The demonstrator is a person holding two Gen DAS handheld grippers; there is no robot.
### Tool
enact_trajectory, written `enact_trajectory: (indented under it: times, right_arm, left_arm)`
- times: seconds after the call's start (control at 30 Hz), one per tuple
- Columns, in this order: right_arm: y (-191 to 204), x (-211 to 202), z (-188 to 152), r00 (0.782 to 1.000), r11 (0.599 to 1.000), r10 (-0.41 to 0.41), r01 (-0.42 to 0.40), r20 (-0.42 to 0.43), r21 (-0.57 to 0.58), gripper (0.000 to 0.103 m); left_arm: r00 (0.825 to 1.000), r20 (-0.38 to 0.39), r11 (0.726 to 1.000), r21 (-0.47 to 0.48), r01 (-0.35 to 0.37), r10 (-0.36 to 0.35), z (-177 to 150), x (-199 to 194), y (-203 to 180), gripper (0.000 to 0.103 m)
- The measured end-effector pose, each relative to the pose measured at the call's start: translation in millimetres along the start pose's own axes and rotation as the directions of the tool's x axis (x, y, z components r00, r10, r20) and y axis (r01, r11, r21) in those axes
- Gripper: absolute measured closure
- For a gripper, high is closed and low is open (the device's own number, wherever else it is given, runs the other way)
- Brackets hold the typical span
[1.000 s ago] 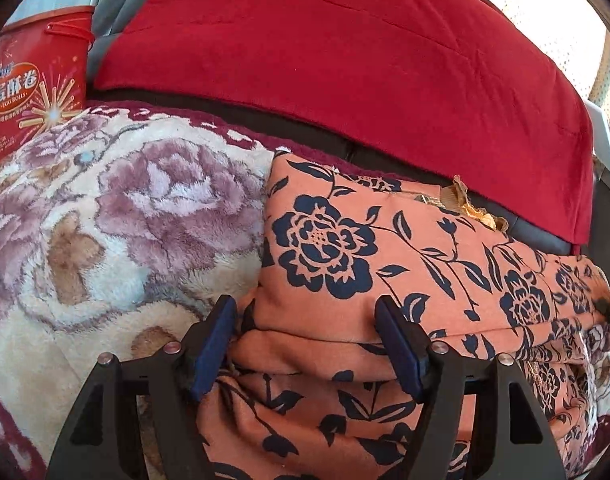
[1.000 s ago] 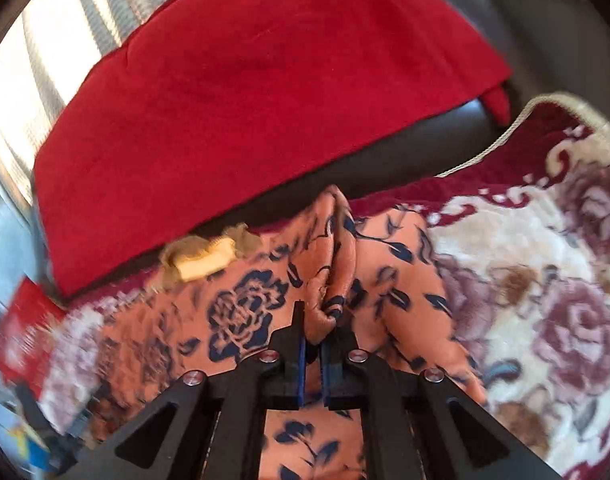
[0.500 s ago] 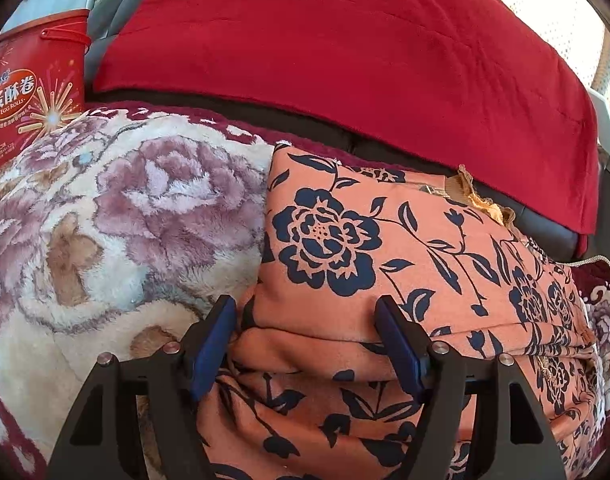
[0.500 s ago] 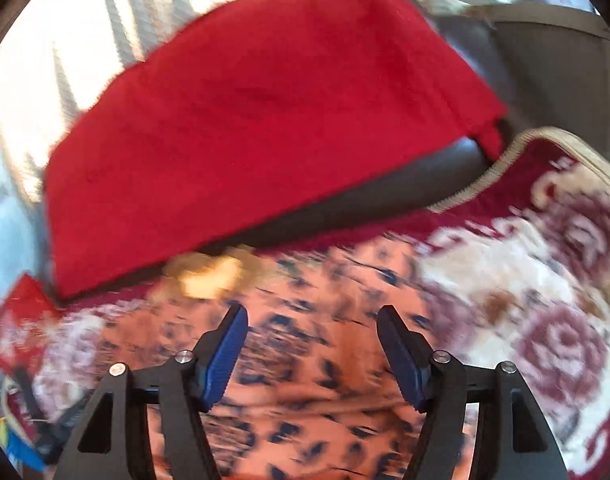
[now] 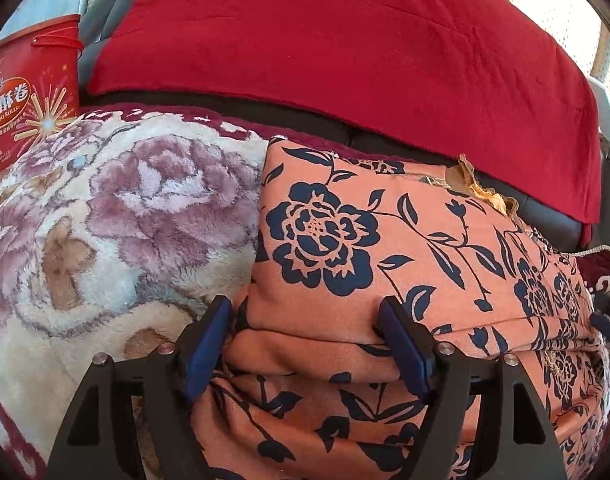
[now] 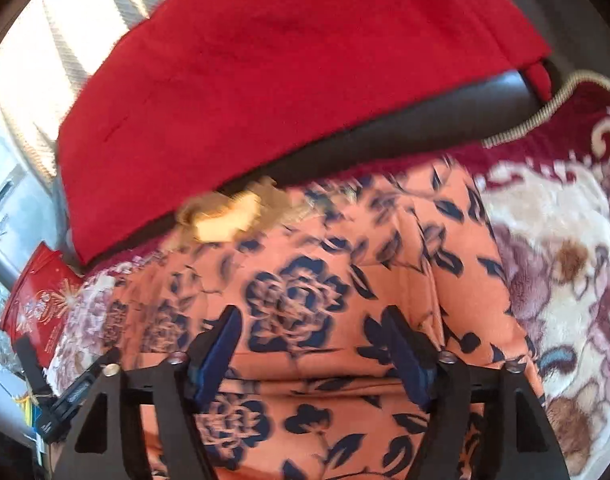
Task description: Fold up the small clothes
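An orange garment with dark blue flowers (image 5: 385,248) lies folded in layers on a flowered plush blanket (image 5: 105,220). It also shows in the right wrist view (image 6: 345,280), a little blurred. My left gripper (image 5: 305,320) is open, its fingers low over the garment's near left fold. My right gripper (image 6: 309,328) is open and empty, just above the garment's right part. A yellow-tan trim (image 5: 481,188) sits at the garment's far edge. The right gripper's tip (image 5: 607,320) shows at the left view's right edge.
A red cloth (image 5: 345,48) drapes over a dark sofa back behind the blanket. A red egg-roll tin (image 5: 25,100) stands at the far left; it also shows in the right wrist view (image 6: 37,312). The blanket's corded edge (image 6: 545,108) runs at the right.
My right gripper let go of the pinched fold of the garment and opened; the fold now lies flat. My left gripper has stayed open in place.
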State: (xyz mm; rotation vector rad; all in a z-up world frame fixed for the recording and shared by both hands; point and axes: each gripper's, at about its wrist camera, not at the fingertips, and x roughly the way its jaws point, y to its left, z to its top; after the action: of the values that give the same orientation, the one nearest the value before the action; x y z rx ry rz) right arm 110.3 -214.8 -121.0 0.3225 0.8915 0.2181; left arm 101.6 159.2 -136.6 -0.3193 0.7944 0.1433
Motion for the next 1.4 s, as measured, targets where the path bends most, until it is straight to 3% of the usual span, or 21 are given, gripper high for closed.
enact_trajectory:
  times: [0.03,0.13,0.2,0.33,0.47,0.67,1.4]
  right_arm:
    - [-10,10,-3,1.000,1.000,0.009,-0.008,-0.030,0.029,0.026]
    - [0,-4,-4,1.000,1.000,-0.002,0.002,0.016,0.014,0.026]
    - [10,-13,-4,0.998,0.999,0.032,-0.031,0.046,-0.022,0.026]
    - [1,13,-5,0.999,1.000,-0.012,0.011,-0.031,-0.018,0.025]
    - [2,3,-3,1.000,1.000,0.006,-0.006,0.002,-0.017,0.025]
    - [-10,5,-3,0.999,0.999,0.049,-0.049,-0.015,-0.006,0.025]
    - [-10,0,-21,0.993,0.993,0.085,-0.078,0.078,-0.089,0.021]
  left_arm:
    - [1.000,-0.001,1.000,-0.002,0.005,-0.005,0,0,1,0.026]
    - [1.000,0.000,1.000,-0.005,0.009,-0.009,0,0,2,0.026]
    - [1.000,-0.004,1.000,-0.002,0.005,-0.005,0,1,2,0.025]
    - [1.000,-0.004,1.000,0.013,0.000,0.000,-1,2,-1,0.023]
    - [1.000,-0.008,1.000,0.008,0.004,-0.004,-1,2,0,0.023]
    - [1.000,-0.012,1.000,0.025,-0.004,0.005,-1,2,-3,0.021]
    - [1.000,-0.013,0.999,0.047,-0.014,0.014,-1,6,-4,0.019]
